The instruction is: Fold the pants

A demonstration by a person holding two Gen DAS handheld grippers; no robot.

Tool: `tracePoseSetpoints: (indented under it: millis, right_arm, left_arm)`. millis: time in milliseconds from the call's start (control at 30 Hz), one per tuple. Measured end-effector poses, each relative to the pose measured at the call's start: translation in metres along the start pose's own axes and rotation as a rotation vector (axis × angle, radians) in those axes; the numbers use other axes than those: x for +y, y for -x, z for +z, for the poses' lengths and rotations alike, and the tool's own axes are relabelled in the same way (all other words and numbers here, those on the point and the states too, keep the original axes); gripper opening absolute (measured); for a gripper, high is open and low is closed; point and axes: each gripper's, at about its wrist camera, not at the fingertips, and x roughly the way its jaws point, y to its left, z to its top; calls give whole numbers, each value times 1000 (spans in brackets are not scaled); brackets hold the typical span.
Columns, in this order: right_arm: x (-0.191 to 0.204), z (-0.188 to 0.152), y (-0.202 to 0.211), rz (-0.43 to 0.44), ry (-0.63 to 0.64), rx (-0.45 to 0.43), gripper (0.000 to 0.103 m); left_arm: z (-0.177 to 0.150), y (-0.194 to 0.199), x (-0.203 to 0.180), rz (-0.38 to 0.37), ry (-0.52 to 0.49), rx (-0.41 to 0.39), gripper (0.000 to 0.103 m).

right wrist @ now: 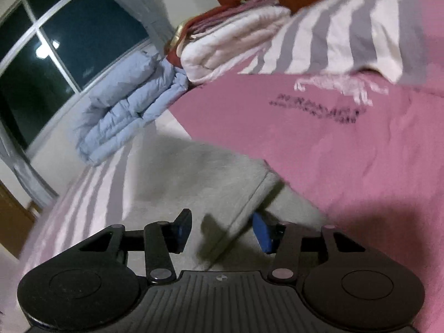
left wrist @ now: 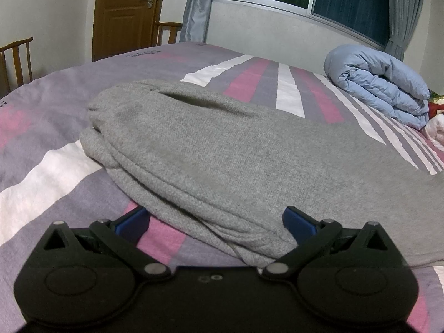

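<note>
Grey sweatpants [left wrist: 211,152] lie folded lengthwise on the striped bed cover [left wrist: 55,166], waistband end at the far left. My left gripper [left wrist: 216,222] is open, its blue pads either side of the near folded edge of the pants, low over the bed. In the right wrist view, the pants [right wrist: 199,177] show as a grey leg end with a hemmed edge. My right gripper [right wrist: 222,230] is open, its jaws straddling that hem edge just above the fabric. Neither gripper holds anything.
A folded light-blue quilt [left wrist: 380,83] lies at the bed's far side under the window; it also shows in the right wrist view [right wrist: 130,105]. White and red bedding [right wrist: 227,44] is stacked beside it. Wooden chairs [left wrist: 16,61] and a door [left wrist: 125,14] stand beyond the bed.
</note>
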Motion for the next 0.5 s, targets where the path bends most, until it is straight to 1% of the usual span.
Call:
tracePoseSetpoints:
  millis: [67, 200, 233, 267, 300, 333, 400, 500]
  right_arm:
    - [-10, 1, -1, 55, -76, 21, 50]
    - [-22, 15, -7, 69, -173, 38, 49]
    - [-23, 19, -9, 67, -186, 44, 41]
    - [-23, 22, -11, 60, -191, 52, 21]
    - [-25, 25, -13, 36, -194, 62, 9]
    - [-26, 26, -13, 30, -203, 63, 5]
    - [-21, 29, 4, 63, -192, 17, 5]
    - [-6, 30, 39, 94, -157, -52, 5]
  left_arm:
    - [0, 0, 0, 0, 0, 0, 97]
    - [0, -1, 0, -1, 1, 0, 97]
    - [0, -1, 0, -1, 0, 0, 97]
    - [1, -1, 0, -1, 1, 0, 97]
    - [0, -1, 0, -1, 0, 0, 97]
    - [0, -1, 0, 0, 0, 0, 97]
    - [1, -1, 0, -2, 1, -1, 97]
    - [1, -1, 1, -5, 4, -1, 97]
